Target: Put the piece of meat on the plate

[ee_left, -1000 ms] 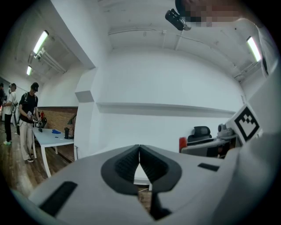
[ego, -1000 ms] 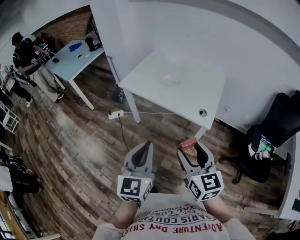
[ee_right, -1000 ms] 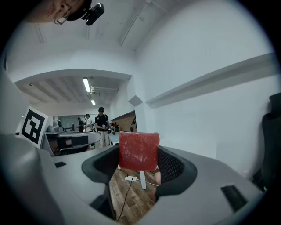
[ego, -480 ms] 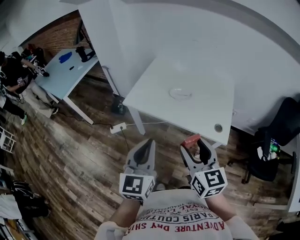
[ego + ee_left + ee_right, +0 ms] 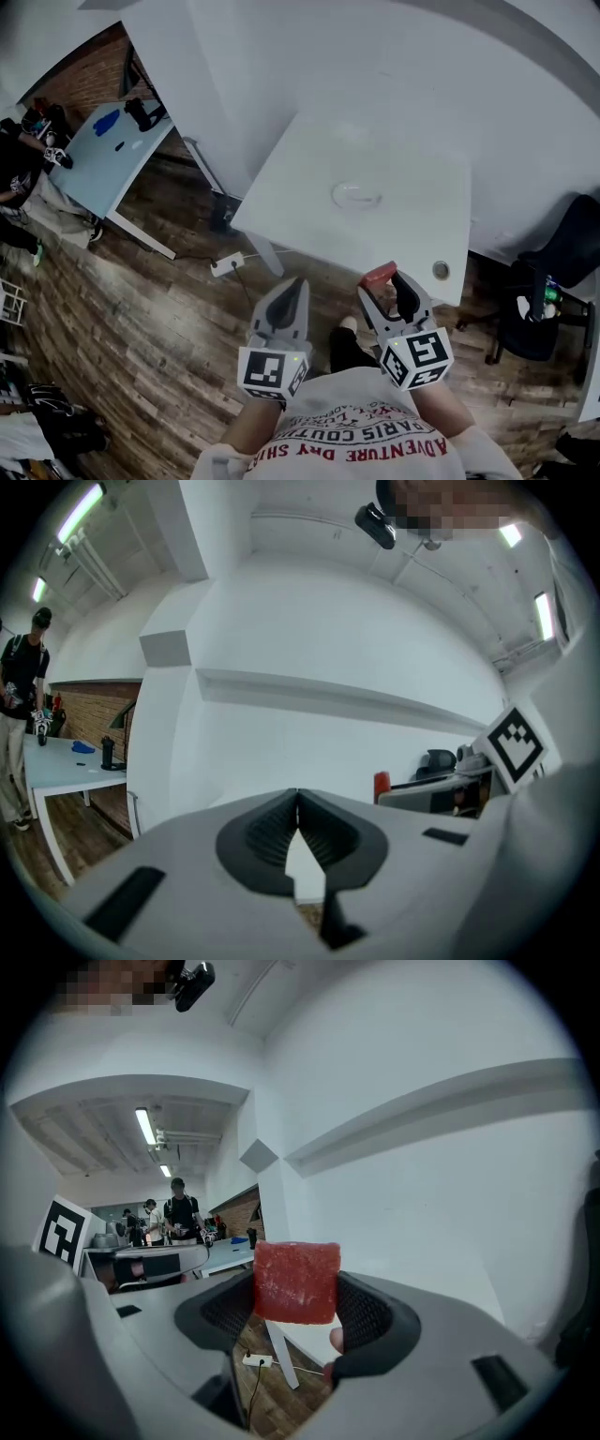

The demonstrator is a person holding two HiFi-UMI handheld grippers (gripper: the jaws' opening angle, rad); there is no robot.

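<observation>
- Two claws show. The left claw (image 5: pixel 296 286) is pressed shut, with nothing in it.
- One plate (image 5: pixel 356 195) sits on the one white bench (image 5: pixel 281 187), well apart from both claws.
- The right claw (image 5: pixel 384 286) pinches the one red meat (image 5: pixel 379 275) cube at its tips, near the bench's front edge.

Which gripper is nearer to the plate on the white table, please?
Right. The right gripper, shut on the piece of meat, is just short of the table edge nearest the plate; the left gripper, shut, is farther left over the floor.
</observation>
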